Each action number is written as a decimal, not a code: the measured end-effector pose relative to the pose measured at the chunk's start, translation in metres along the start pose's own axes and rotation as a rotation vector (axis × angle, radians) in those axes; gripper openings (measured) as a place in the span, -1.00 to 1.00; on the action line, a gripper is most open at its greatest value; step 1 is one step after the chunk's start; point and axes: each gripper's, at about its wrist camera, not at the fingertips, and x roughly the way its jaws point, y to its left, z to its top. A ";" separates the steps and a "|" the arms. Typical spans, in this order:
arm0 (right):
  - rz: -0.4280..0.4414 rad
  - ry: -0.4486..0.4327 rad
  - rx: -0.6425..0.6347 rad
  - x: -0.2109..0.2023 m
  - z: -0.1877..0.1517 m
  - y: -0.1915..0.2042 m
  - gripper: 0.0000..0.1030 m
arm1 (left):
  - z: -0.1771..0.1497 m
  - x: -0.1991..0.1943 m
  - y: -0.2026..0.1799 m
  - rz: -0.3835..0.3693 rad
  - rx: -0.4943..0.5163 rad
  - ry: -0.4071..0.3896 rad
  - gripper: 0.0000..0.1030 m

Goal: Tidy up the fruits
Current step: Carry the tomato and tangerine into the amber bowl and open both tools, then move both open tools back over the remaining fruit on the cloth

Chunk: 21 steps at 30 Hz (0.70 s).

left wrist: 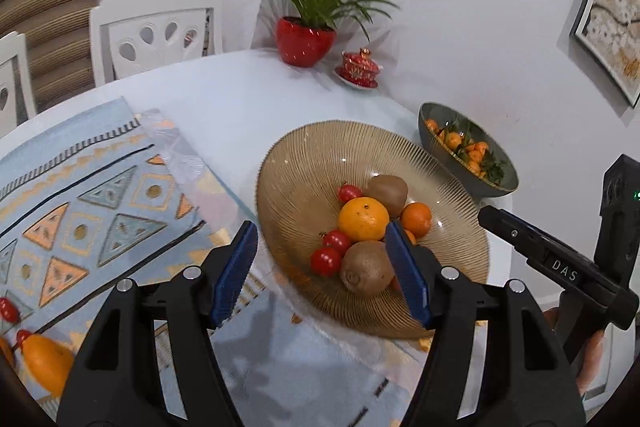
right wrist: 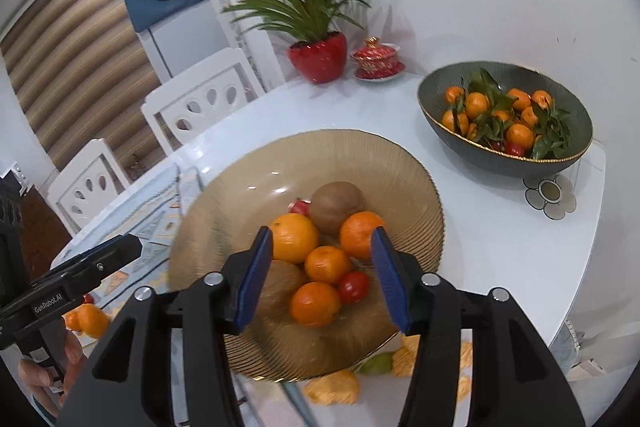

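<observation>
left claw (left wrist: 322,269) wide, empty | right claw (right wrist: 322,277) wide, empty | fruit bowl (right wrist: 320,155) beneath both

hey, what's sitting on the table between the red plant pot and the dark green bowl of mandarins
A small red lidded cup on a saucer, close beside the red plant pot; then bare white table up to the dark green bowl. The right wrist view shows it best.

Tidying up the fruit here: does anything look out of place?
Yes. An orange and small tomatoes lie loose on the mat, outside the amber bowl that holds the other fruit.
</observation>
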 end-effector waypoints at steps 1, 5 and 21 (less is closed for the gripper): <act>0.007 -0.004 -0.009 -0.005 -0.001 0.006 0.02 | -0.001 -0.006 0.001 0.001 -0.002 -0.007 0.28; 0.041 -0.013 -0.045 -0.020 -0.004 0.032 0.04 | -0.009 -0.044 0.011 0.016 -0.013 -0.052 0.28; 0.186 0.025 -0.295 -0.029 -0.043 0.191 0.19 | -0.036 -0.183 0.107 0.158 -0.146 -0.229 0.30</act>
